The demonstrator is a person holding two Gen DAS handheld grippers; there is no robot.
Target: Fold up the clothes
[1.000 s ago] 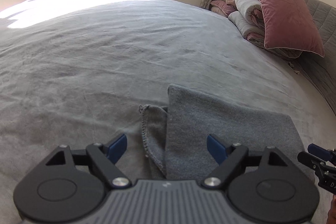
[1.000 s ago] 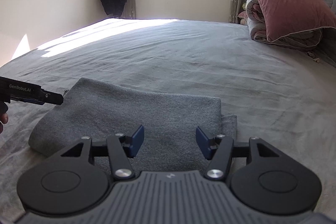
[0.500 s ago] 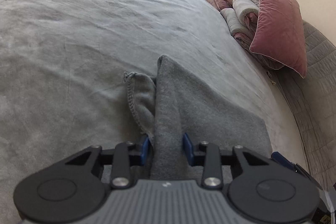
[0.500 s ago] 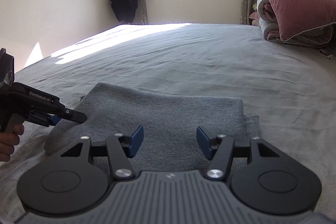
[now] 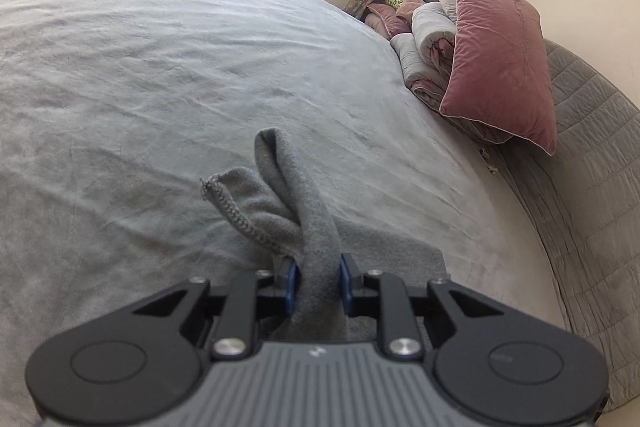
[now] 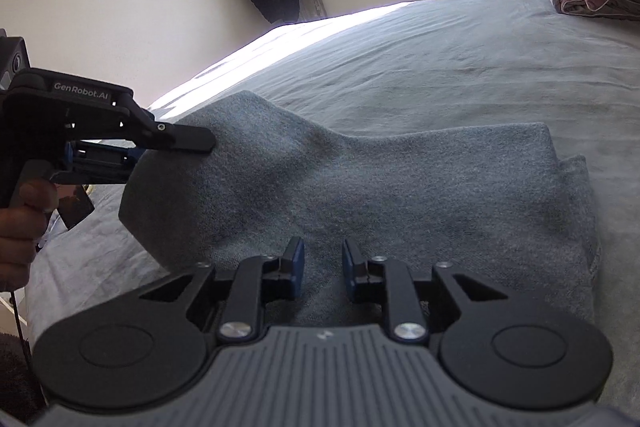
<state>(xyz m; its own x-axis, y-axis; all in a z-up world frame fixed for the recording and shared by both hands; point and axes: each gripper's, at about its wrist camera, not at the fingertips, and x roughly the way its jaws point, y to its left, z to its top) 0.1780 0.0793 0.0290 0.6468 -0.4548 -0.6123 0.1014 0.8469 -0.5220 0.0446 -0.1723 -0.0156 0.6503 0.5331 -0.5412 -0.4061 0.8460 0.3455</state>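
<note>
On the grey bed (image 5: 160,87), each hand-held gripper (image 5: 318,279) (image 6: 322,267) pinches the grey garment's (image 6: 380,187) near edge, open bedding beyond

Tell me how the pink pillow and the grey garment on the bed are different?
The pink pillow is puffy and leans propped against rolled bedding; the grey garment is thin and lies folded on the bed. The pillow looks smooth and velvety; the garment looks fuzzy and knitted. Nothing touches the pillow, while the left gripper pinches the garment's edge and lifts it. Both are soft cloth things.
</note>
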